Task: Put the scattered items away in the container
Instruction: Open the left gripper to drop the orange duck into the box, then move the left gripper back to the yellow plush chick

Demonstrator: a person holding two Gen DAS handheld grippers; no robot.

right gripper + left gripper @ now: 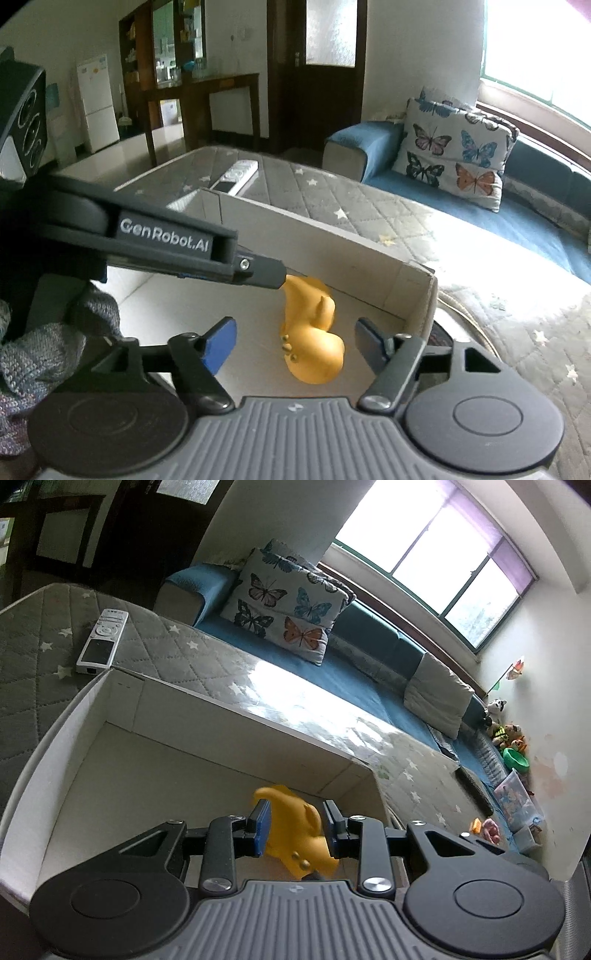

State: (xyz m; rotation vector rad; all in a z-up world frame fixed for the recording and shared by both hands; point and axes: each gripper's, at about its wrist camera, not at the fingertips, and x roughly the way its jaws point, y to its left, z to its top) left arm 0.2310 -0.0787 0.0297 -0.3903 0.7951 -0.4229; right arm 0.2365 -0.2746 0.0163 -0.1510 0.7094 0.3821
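A yellow toy animal sits between the blue pads of my left gripper, which is shut on it inside the white cardboard box. In the right wrist view the same toy hangs over the box floor, held at its upper end by the left gripper's black finger. My right gripper is open, its blue pads on either side of the toy without touching it, above the box.
The box stands on a grey quilted star-pattern table. A white remote control lies beyond the box's far corner. A blue sofa with a butterfly cushion runs behind the table. Toys and a bin sit at the sofa's far end.
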